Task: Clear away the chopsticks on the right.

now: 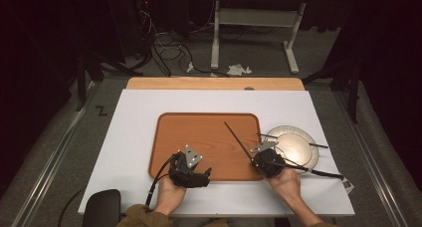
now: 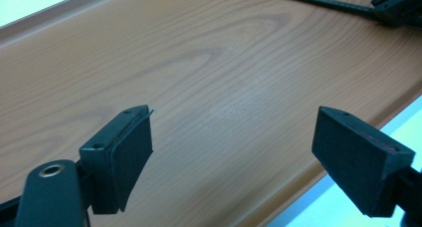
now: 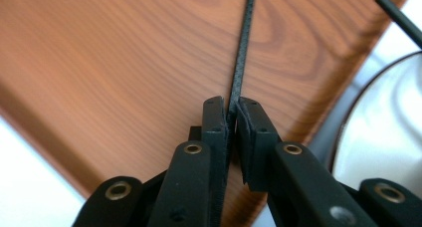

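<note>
A thin black stick [image 1: 236, 137] slants up and left over the wood-grain tray [image 1: 209, 130]. My right gripper [image 1: 258, 160] is shut on its lower end at the tray's near right corner. In the right gripper view the jaws [image 3: 231, 112] pinch the stick [image 3: 244, 43] above the tray [image 3: 124, 62]. My left gripper [image 1: 201, 176] rests at the tray's near edge, and in the left gripper view it [image 2: 231, 152] stands wide open over bare tray [image 2: 209, 62] with nothing between the pads. The held stick [image 2: 318, 0] also crosses the top of that view.
A round silver plate [image 1: 296, 146] sits right of the tray on the white table cover [image 1: 134, 112], with two more black sticks [image 1: 318, 145] lying across it. The plate's rim [image 3: 383, 122] and another stick [image 3: 400, 18] are close beside the right gripper. Floor cables lie beyond the table.
</note>
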Available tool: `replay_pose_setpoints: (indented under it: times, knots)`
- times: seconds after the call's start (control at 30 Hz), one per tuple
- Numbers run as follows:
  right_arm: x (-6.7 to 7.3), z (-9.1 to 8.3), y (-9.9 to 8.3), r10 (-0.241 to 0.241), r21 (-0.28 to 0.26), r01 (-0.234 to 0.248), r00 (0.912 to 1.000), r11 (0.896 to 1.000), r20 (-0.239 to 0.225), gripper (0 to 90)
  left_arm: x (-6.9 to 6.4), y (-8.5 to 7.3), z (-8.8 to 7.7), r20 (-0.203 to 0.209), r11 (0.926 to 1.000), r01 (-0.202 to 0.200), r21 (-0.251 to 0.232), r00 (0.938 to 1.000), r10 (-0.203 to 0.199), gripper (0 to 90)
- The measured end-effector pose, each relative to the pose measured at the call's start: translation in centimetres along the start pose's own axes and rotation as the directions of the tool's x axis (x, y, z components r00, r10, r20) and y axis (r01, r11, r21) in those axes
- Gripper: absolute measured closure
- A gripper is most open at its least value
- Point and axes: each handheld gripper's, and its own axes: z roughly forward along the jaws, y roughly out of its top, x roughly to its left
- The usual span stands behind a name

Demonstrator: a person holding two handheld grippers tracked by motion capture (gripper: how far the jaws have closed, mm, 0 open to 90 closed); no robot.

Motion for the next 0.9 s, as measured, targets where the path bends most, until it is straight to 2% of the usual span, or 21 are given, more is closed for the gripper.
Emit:
replay_pose_setpoints:
  times: [0.17,0.37,0.6,0.77,0.9]
  knots:
    - [-0.1,0.0,0.0,0.011,0.002,-0.011,0.9999,1.0,0.0,81.8,0.1,0.0,0.1,-0.003,1.0,0.003,0.003,1.0,-0.003,16.4]
    - [-0.3,-0.2,0.0,0.014,0.009,-0.014,0.9999,1.0,0.0,72.2,0.1,0.0,0.1,-0.001,1.0,0.004,0.001,1.0,-0.004,16.5]
    - [-0.3,-1.5,0.0,0.029,-0.046,-0.03,0.9989,0.998,-0.037,68.1,0.1,0.0,-0.1,-0.007,1.0,0.003,-0.002,1.0,-0.003,16.5]
    - [-0.5,-2.8,0.0,0.012,-0.143,-0.025,0.9959,0.989,-0.089,63.9,0.3,0.0,-0.1,-0.013,1.0,0.008,-0.004,0.9999,-0.008,16.5]
    - [-1.1,-3.5,0.3,-0.003,-0.165,-0.017,0.993,0.986,-0.118,63.8,0.4,-0.1,-0.3,-0.03,1.0,0.003,-0.007,0.9995,-0.003,16.4]
